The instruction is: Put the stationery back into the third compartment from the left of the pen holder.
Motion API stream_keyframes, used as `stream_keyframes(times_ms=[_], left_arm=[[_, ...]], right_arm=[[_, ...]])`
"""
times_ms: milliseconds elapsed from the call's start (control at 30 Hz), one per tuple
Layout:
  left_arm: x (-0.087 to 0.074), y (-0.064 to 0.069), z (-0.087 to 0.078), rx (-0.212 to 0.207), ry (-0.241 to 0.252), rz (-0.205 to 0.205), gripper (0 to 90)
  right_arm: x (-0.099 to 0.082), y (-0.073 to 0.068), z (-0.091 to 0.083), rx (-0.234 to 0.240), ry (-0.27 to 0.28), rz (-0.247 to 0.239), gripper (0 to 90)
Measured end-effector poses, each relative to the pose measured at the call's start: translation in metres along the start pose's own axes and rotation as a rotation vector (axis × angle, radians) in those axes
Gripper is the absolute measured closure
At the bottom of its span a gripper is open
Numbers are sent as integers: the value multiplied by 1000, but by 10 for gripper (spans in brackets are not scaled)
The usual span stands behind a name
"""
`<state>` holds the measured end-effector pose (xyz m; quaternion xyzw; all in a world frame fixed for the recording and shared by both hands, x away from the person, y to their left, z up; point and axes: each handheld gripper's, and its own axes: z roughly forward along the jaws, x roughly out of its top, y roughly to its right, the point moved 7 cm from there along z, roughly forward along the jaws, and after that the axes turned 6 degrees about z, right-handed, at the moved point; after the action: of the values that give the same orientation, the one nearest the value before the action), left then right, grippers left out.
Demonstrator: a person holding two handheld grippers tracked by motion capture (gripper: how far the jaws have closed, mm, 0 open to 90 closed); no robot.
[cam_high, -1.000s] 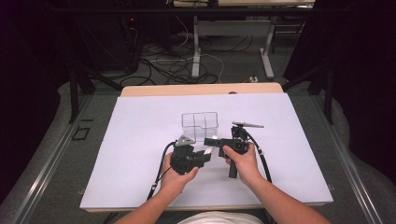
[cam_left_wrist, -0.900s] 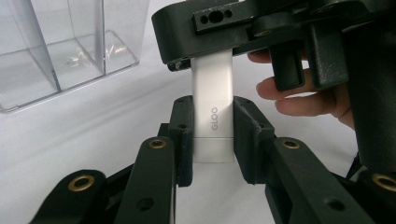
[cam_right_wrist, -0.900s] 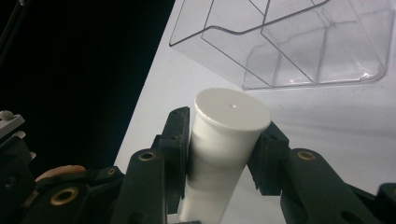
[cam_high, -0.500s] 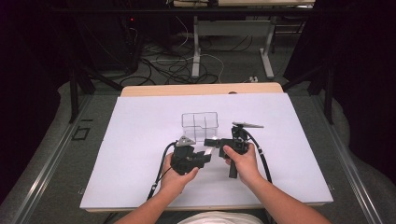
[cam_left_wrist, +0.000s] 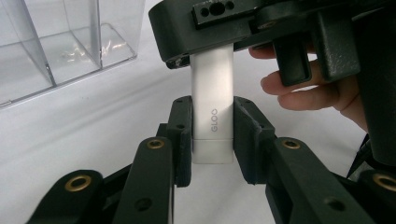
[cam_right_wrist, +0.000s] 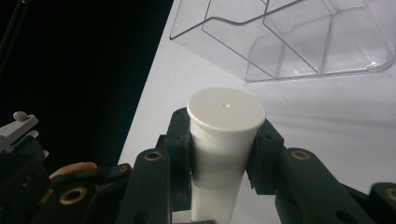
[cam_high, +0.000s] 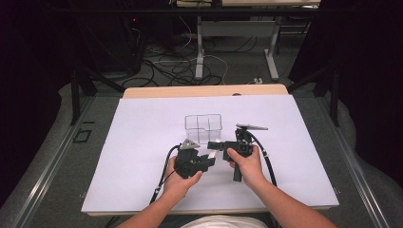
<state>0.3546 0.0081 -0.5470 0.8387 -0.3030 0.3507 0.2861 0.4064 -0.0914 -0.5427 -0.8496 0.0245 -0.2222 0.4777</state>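
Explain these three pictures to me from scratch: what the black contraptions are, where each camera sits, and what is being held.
A person sits at a table covered by a white sheet and holds hand-operated tongs in each hand; there is no robot arm. The high view looks down from above: the left tongs and the right tongs meet over one white glue stick. The other two pictures come from cameras riding on each tool, looking along its black jaws. In the left gripper view the left tongs clamp the stick's body, marked GLOO. In the right gripper view the right tongs grip the end with the round flat cap. A clear plastic box with compartments stands just beyond.
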Motion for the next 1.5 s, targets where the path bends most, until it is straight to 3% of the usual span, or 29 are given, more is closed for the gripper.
stream_keyframes(times_ms=[267,333,533,667,733,767,933,1067,1167,1267,1400,1500], left_arm=[[-4,0,6,-1,-21,-4,617],[-6,-1,6,6,-32,-4,600],[-9,-5,9,24,-48,2,549],[-10,-8,11,38,-54,5,523],[-10,-10,11,45,-51,0,504],[-10,-10,11,45,-47,-2,497],[-11,-16,11,76,-67,19,452],[-13,-25,9,118,-109,64,408],[-12,-33,5,147,-103,68,391],[-10,-41,1,162,-94,65,362],[-12,-54,-9,205,-89,61,346],[-14,-61,-18,205,-85,37,341]], right_arm=[[1,-1,-1,-5,6,-31,659],[2,-3,-2,-5,13,-16,659],[8,0,-5,-22,57,-50,659],[11,-1,-8,-20,65,-39,659],[13,1,-9,-23,70,-60,659],[14,-1,-10,-14,79,-44,659],[18,1,-13,-29,90,-65,659],[23,1,-17,-36,113,-84,659],[28,-1,-19,-40,143,-87,659],[34,-2,-22,-48,155,-122,659],[38,-3,-23,-57,180,-125,659],[37,-3,-25,-68,176,-130,659]])
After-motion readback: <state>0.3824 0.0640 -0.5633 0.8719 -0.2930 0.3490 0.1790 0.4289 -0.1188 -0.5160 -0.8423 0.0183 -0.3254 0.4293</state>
